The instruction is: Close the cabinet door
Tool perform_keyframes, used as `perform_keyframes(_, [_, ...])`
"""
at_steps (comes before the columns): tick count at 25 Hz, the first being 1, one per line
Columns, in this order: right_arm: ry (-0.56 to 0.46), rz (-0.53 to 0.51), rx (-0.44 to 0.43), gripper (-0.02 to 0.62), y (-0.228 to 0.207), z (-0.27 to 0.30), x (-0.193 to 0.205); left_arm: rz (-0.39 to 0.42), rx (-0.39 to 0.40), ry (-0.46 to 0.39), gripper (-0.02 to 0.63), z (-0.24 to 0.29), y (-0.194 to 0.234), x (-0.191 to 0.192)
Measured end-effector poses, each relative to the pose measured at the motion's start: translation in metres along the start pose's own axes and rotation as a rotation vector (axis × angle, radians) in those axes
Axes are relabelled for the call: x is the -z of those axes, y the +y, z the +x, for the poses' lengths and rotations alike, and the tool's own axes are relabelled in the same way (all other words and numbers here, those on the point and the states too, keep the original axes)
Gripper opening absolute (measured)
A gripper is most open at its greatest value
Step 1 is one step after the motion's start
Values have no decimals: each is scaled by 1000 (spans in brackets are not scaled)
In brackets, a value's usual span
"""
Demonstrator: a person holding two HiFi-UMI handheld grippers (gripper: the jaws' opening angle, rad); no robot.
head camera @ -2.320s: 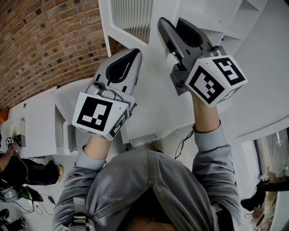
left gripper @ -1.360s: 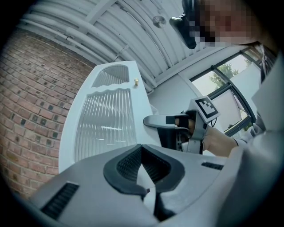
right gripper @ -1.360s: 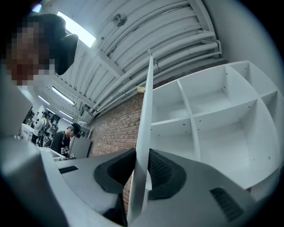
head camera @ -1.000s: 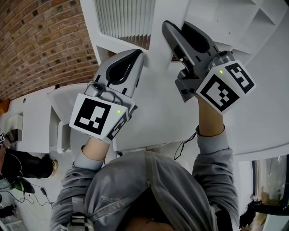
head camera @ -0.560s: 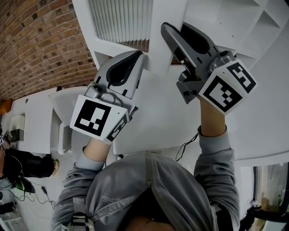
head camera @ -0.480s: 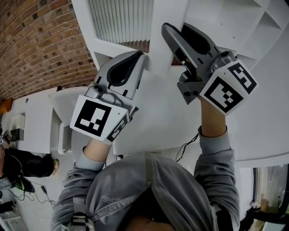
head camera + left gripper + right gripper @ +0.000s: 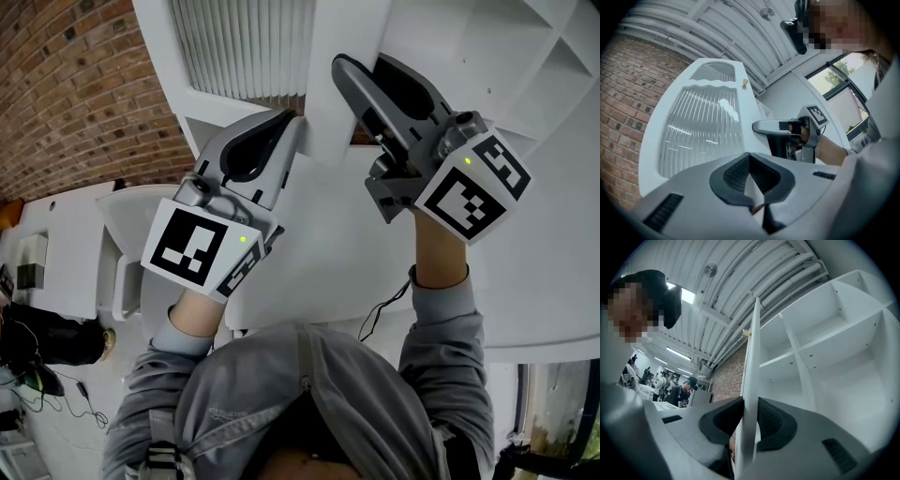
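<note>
The white cabinet door (image 7: 328,234), with a ribbed glass panel (image 7: 244,47), stands ajar in front of the open white shelves (image 7: 511,47). My right gripper (image 7: 342,67) is shut on the door's free edge (image 7: 752,357). Its dark pads (image 7: 771,420) press on both faces of the edge. My left gripper (image 7: 292,117) is shut with nothing in it. Its tips rest against the door's face just below the ribbed glass panel (image 7: 698,126). The left gripper view also shows the right gripper (image 7: 761,125) on the edge.
A brick wall (image 7: 66,103) runs on the left. The shelf compartments (image 7: 825,348) are bare. Several people stand far off in the room (image 7: 684,392). White furniture (image 7: 122,244) lies below left.
Both grippers have moved along with the door, which has swung a little toward the shelves. More of the ribbed panel now shows in the head view. The grips are unchanged.
</note>
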State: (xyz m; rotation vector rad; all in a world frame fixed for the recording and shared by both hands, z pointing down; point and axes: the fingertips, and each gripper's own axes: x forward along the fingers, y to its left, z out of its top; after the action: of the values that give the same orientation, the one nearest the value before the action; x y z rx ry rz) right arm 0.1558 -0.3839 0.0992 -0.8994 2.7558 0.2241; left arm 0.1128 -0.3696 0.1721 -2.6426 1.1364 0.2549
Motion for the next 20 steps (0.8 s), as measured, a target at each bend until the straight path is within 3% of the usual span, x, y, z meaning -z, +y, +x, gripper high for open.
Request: perform_keyframes(20, [9, 53, -116, 100, -38, 11, 8, 10, -10, 51, 6, 46, 11, 27])
